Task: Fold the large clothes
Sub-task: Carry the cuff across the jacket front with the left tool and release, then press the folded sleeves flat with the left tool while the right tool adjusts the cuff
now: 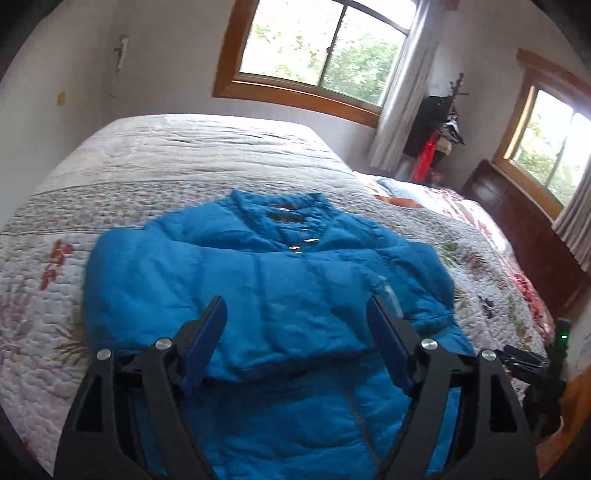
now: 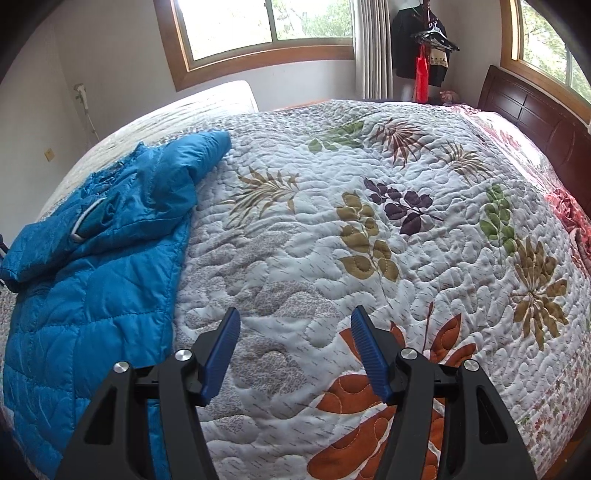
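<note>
1. Jacket point(image 1: 258, 280): blue, quilted, lying flat on the bed, collar toward the far side. Both sleeves are folded in across the chest; the lower body runs toward the camera in the left view. In the right view it lies at the left edge point(image 2: 92, 280), a white elastic loop showing near one cuff.
2. Quilt point(image 2: 332, 229): white, stitched, printed with leaves in green, brown, purple and orange; covers the bed under the jacket.
3. Left gripper point(image 1: 297, 314): fingers point(image 1: 207, 339) wide apart, holding nothing, poised over the jacket's middle.
4. Right gripper point(image 2: 295, 328): fingers point(image 2: 369, 354) wide apart, holding nothing, over bare quilt just right of the jacket's side edge.
5. Headboard point(image 2: 528, 110): dark wood, far right.
6. Window point(image 2: 266, 29): wood-framed, behind the bed.
7. Clothes rack point(image 2: 424, 44): in the corner, dark garments and a red item hanging.
</note>
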A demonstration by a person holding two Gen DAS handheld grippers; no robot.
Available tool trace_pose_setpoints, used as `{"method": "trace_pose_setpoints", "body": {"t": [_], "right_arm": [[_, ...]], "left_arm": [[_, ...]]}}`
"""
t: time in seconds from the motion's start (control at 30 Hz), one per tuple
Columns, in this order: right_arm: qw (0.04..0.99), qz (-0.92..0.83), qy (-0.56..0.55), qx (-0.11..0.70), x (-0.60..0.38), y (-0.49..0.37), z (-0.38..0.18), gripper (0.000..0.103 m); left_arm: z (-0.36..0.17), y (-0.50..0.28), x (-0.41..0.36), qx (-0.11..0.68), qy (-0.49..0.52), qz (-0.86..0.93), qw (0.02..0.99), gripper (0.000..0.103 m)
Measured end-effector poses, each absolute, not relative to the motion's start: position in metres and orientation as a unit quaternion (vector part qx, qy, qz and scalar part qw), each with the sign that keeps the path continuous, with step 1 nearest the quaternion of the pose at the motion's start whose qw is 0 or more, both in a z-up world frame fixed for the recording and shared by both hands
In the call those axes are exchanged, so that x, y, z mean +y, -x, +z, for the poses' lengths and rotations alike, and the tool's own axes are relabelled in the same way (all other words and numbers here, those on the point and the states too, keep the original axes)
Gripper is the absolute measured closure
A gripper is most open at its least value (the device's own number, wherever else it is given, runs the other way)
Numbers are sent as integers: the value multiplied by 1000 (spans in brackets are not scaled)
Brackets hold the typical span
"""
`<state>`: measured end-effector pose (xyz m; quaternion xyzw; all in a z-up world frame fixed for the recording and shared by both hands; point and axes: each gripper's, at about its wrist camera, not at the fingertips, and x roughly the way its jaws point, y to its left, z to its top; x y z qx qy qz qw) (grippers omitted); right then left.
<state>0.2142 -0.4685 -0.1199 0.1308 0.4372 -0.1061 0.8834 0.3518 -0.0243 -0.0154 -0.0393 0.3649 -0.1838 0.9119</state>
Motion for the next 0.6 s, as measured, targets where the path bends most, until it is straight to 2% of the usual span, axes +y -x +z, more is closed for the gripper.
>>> {"method": "trace_pose_setpoints", "body": {"t": [0.2,0.47,0.6], "right_arm": [[881,-23,-145,450,-441,-247,-95,40],[876,26,-102,471,-384,-321,-76,40],[874,41,-92,475,-362,-355,-76,40]], "left_arm": [[-40,-386,20,412,22,-104,905,27],[-91,-405,14,459,0,-97,883,27],[-95,-404,15,458,1,-101,883,27]]}}
